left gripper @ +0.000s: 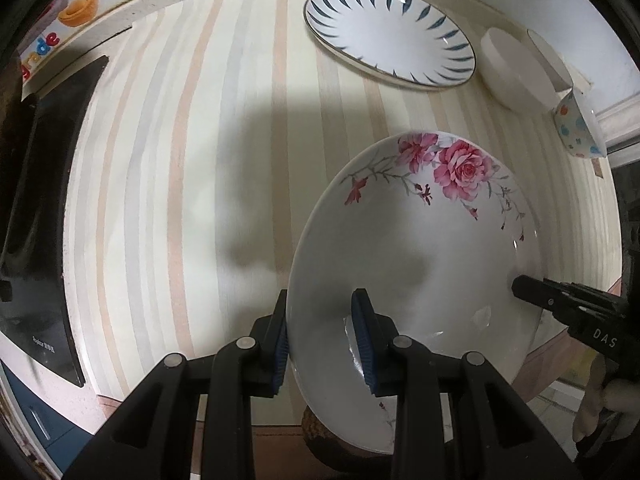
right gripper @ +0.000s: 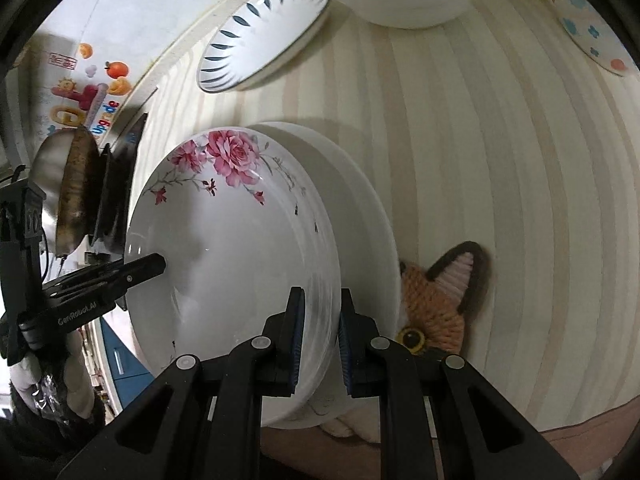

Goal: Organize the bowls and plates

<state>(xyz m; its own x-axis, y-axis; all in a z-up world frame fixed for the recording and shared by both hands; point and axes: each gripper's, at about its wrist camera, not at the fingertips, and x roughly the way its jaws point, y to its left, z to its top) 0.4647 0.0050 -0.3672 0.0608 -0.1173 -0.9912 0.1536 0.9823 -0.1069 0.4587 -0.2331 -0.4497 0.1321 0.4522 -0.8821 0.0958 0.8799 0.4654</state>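
1. Left gripper (left gripper: 324, 344) nipped on the rose plate's (left gripper: 420, 248) near rim, right gripper (right gripper: 320, 332) nipped on the opposite rim; the plate hangs tilted over the striped table (left gripper: 200, 160).
2. Level it; lower evenly.
3. Farther off: the blue plate (left gripper: 388, 36), likely the stacking spot.

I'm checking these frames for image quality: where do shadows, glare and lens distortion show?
Left wrist view: gripper shadows darken the striped table; small glints on the floral plate. Right wrist view: fisheye bends the table stripes; a glint on the blue-patterned plate.
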